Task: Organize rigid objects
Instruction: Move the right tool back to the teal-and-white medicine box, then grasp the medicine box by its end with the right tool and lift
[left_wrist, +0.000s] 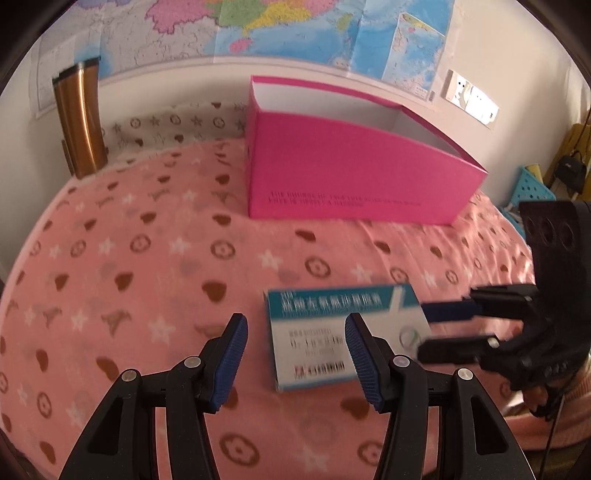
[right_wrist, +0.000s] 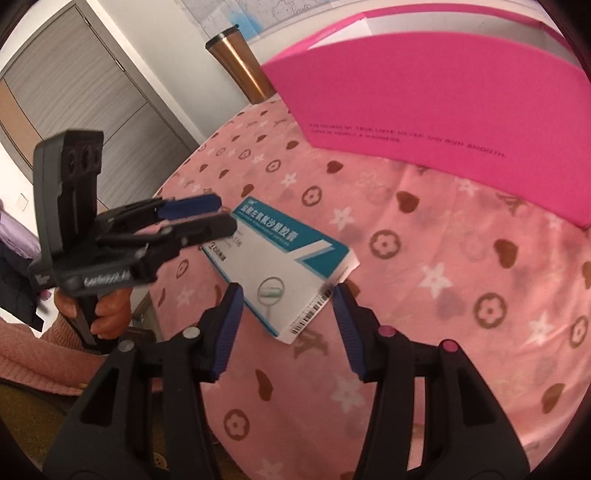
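Note:
A white and teal medicine box (left_wrist: 343, 332) lies flat on the pink patterned cloth; it also shows in the right wrist view (right_wrist: 284, 269). My left gripper (left_wrist: 295, 362) is open, just short of the box's left half. My right gripper (right_wrist: 286, 314) is open, its jaws either side of the box's near barcode end, not touching. In the left wrist view the right gripper (left_wrist: 424, 330) comes in from the right at the box's edge. In the right wrist view the left gripper (right_wrist: 225, 214) hovers over the box's far end. An open pink box (left_wrist: 351, 166) stands behind.
A copper tumbler (left_wrist: 81, 122) stands at the back left by the wall. The pink cloth (left_wrist: 147, 258) covers a round table whose edge drops off at the left in the right wrist view. A blue perforated basket (left_wrist: 532, 188) sits beyond the right edge.

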